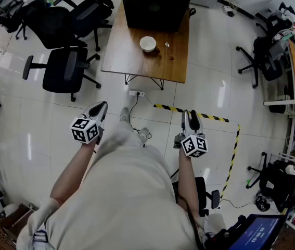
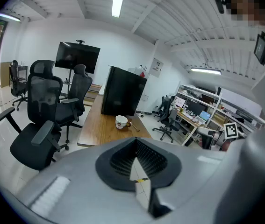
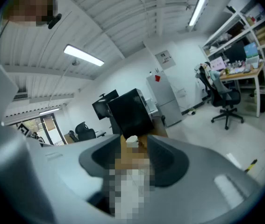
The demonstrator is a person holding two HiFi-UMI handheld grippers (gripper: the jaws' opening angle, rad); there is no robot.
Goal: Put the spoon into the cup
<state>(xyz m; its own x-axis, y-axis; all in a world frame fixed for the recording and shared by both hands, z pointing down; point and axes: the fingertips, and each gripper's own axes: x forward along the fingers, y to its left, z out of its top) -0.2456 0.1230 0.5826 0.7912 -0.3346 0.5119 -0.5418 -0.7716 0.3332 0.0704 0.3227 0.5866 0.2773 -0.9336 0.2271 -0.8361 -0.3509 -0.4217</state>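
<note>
You stand on the white floor with two grippers held out at waist height, both forearms stretched forward. One table point(image 1: 117, 53) lies ahead at 12 o'clock. It bears one cup point(image 1: 148, 44), one spoon point(image 1: 167, 45) and one big black box point(image 1: 156, 4).

Your left gripper point(image 1: 101, 106) points toward 1 o'clock in the head view. In its own view the left gripper point(image 2: 136, 141) has its jaw tips drawn together, with only a thin wedge of floor showing behind them and nothing held. Your right gripper point(image 1: 191, 113) points straight to 12 o'clock. In the right gripper view the right gripper point(image 3: 134, 143) has its jaws standing wide apart and empty.

The cup is upright near the table's middle, in front of the box and well apart from both grippers. The spoon lies flat on the wood at the cup's 3 o'clock, near it but not touching. The left gripper view shows the cup point(image 2: 121, 121) with the spoon point(image 2: 134, 126) beside it. The right gripper view frames the distant cup point(image 3: 131, 140) in the gap between its jaws.
</note>
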